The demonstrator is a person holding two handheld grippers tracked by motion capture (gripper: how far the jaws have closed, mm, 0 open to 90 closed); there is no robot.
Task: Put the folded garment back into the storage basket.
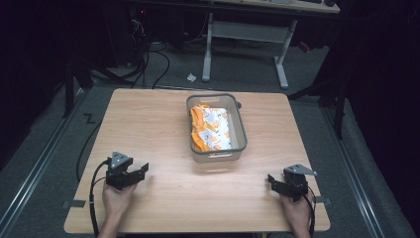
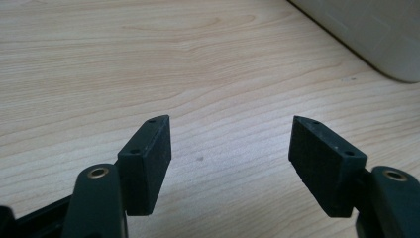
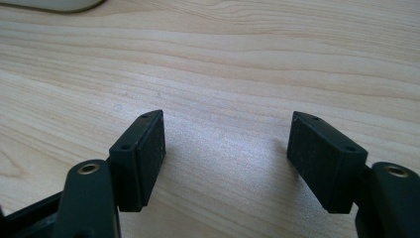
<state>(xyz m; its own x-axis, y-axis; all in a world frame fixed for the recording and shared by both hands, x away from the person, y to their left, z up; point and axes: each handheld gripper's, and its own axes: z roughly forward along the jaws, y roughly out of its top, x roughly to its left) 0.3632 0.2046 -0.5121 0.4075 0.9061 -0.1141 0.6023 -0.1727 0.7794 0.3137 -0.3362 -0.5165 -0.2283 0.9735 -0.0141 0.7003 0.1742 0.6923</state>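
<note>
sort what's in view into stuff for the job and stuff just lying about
For the job:
- bin in the middle of the table
- orange and white packets inside it
- left gripper, open
- right gripper, open

Just lying about:
- paper scrap on the floor
- cables on the floor
- desk behind

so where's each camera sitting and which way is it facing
high view: above the person's side, looking forward and down on the table and the bin of packets; both hands and tools show.
left gripper view: on the left tool, facing along its open jaws over the tabletop.
right gripper view: on the right tool, likewise.
shared: both tool views catch a corner of the bin.
</note>
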